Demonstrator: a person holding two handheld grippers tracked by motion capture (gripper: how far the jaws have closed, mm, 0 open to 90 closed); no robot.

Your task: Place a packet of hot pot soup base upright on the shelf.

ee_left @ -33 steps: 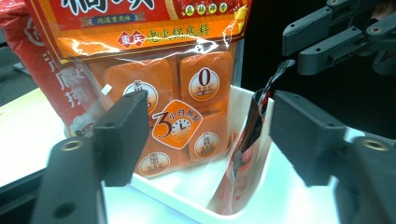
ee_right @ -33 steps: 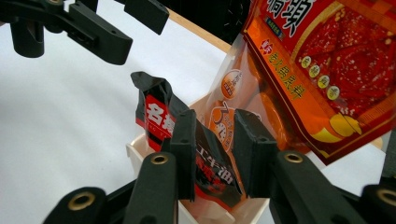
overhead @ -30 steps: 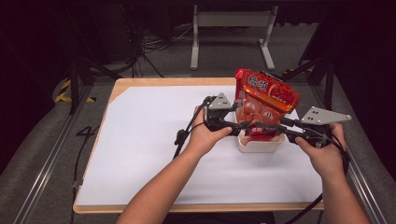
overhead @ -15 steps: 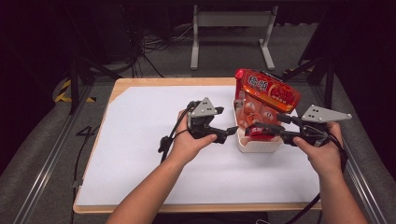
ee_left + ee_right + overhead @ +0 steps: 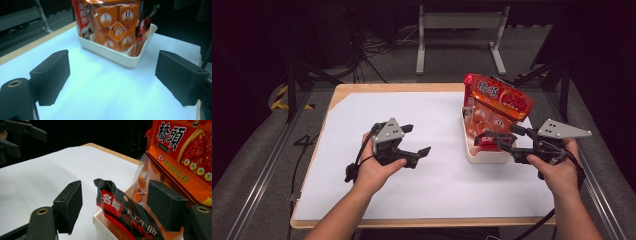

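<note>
A white tray (image 5: 484, 156) at the table's right holds a big red bag (image 5: 502, 97), an orange packet (image 5: 482, 117) and a black-and-red packet (image 5: 487, 140). My right gripper (image 5: 507, 139) sits at the tray's right side. Its jaws have just been opening and stand apart around the black-and-red packet (image 5: 120, 210), with neither pad pressing on it. My left gripper (image 5: 418, 140) hovers over the white sheet left of the tray. Its jaws have also just been opening, and nothing is between them (image 5: 115, 77). Ahead of it are the tray (image 5: 117, 56) and the orange packet (image 5: 117, 27).
A white sheet (image 5: 362, 200) covers most of the wooden table (image 5: 342, 92). Metal rails run along both sides, and a stand's legs (image 5: 457, 20) rise behind the table. The left gripper (image 5: 22, 135) appears far off in the right gripper view.
My left hand has drawn back leftward from the tray to the middle of the sheet. The right hand has stayed at the tray, its jaws now wider.
</note>
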